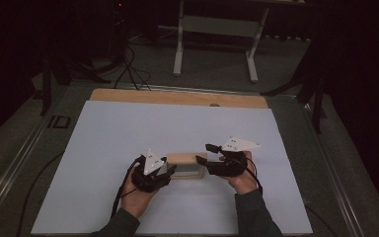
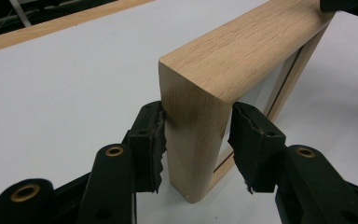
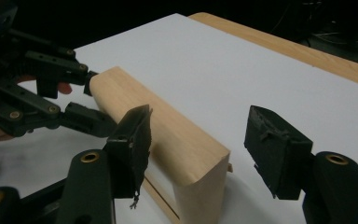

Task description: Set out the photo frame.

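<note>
A light wooden picture frame (image 1: pixel 186 166) stands upright on its long edge on the white table sheet (image 1: pixel 128 133), between the two hands. My left gripper (image 1: pixel 170 170) is shut on the frame's left end; in the left gripper view its pads (image 2: pixel 151 135) press both faces of the wood (image 2: pixel 242 46), with the gripper (image 2: pixel 197 128) straddling the corner. My right gripper (image 1: pixel 205 154) is at the frame's right end. In the right gripper view it (image 3: pixel 203 140) is open, one pad close beside the frame (image 3: pixel 158 116) and the other well apart. The left gripper (image 3: pixel 91 98) shows at the frame's far end.
The white sheet lies on a wooden board whose bare strip (image 1: pixel 177 97) runs along the far edge. Beyond it are a grey floor, a white table stand (image 1: pixel 212 29) and cables (image 1: pixel 128 69). Metal rails border the table on both sides.
</note>
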`<control>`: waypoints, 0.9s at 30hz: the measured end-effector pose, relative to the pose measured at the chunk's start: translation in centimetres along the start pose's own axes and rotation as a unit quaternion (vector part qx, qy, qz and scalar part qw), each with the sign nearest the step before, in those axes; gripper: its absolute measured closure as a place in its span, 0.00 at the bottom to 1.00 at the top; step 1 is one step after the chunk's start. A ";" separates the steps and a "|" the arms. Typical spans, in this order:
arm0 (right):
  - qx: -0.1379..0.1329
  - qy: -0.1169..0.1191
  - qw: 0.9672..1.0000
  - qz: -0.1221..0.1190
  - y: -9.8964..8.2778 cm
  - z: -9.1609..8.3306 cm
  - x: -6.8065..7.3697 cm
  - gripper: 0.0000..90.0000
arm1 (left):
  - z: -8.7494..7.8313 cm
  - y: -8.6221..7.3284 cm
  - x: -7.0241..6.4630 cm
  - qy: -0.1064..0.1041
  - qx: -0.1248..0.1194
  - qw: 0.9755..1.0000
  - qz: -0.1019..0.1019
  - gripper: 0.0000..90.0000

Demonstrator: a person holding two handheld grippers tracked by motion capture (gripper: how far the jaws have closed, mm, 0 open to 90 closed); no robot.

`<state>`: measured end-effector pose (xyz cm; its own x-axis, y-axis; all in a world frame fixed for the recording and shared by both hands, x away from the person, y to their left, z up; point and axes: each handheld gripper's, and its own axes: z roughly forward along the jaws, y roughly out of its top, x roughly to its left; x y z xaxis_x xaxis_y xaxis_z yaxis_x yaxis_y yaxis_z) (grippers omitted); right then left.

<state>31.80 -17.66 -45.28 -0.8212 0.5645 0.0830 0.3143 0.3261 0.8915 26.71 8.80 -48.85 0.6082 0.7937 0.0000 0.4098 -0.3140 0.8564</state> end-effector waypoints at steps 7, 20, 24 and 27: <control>0.012 0.008 1.000 0.000 -0.4 0.2 0.0 0.43 | 0.1 0.0 0.1 0.004 0.000 1.000 -0.002 0.62; 0.048 0.009 0.999 -0.003 -1.2 1.0 0.0 0.45 | 0.1 0.0 0.2 0.004 0.000 1.000 -0.004 0.63; 0.054 0.007 0.999 -0.003 -1.4 1.1 -0.1 0.47 | 0.1 0.1 0.3 0.005 0.000 1.000 -0.005 0.63; 0.057 0.006 0.998 -0.005 -1.5 1.2 -0.2 0.49 | 0.1 0.1 0.3 0.005 0.000 1.000 -0.005 0.64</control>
<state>32.06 -17.39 -47.13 -0.8297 0.5523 0.0808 0.3578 0.4152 0.8364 27.00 9.01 -48.84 0.5977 0.8017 -0.0042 0.4162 -0.3058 0.8563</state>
